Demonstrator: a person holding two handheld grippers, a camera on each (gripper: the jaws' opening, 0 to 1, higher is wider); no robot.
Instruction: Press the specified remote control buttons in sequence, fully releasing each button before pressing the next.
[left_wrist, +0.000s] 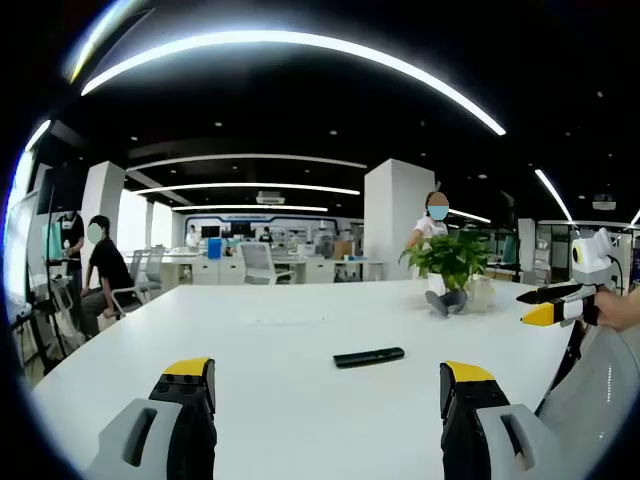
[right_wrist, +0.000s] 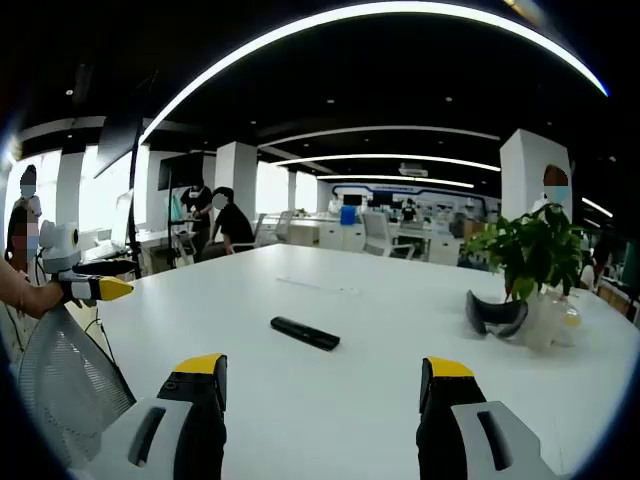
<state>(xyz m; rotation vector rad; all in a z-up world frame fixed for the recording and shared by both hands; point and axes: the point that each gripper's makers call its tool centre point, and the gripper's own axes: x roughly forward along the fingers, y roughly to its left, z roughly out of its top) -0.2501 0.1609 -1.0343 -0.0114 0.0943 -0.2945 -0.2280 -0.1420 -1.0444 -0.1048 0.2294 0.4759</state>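
The left gripper (left_wrist: 325, 392) hangs above the near edge of the white table (left_wrist: 280, 340) with its yellow-tipped jaws spread wide and nothing between them. The right gripper (right_wrist: 325, 388) is likewise spread and empty. Neither touches anything.

The black remote control (left_wrist: 369, 356) lies flat on the tabletop ahead of the left gripper and slightly to its right, well apart from the tips. In the right gripper view the remote control (right_wrist: 305, 333) sits ahead and a little left of centre, again beyond the jaws. The buttons are too small to make out from here.

A potted plant (right_wrist: 533, 252) stands farther off to the right, with a dark curved object (right_wrist: 495, 315) at its foot.

The step in hand looks like the approach, with no press begun. To do it well, I would bring one gripper down over the remote, perhaps with its jaws brought together so a single tip meets one button. The other gripper could steady the remote's end so that it does not slide. Lift fully clear between presses, and keep the remote within both views.
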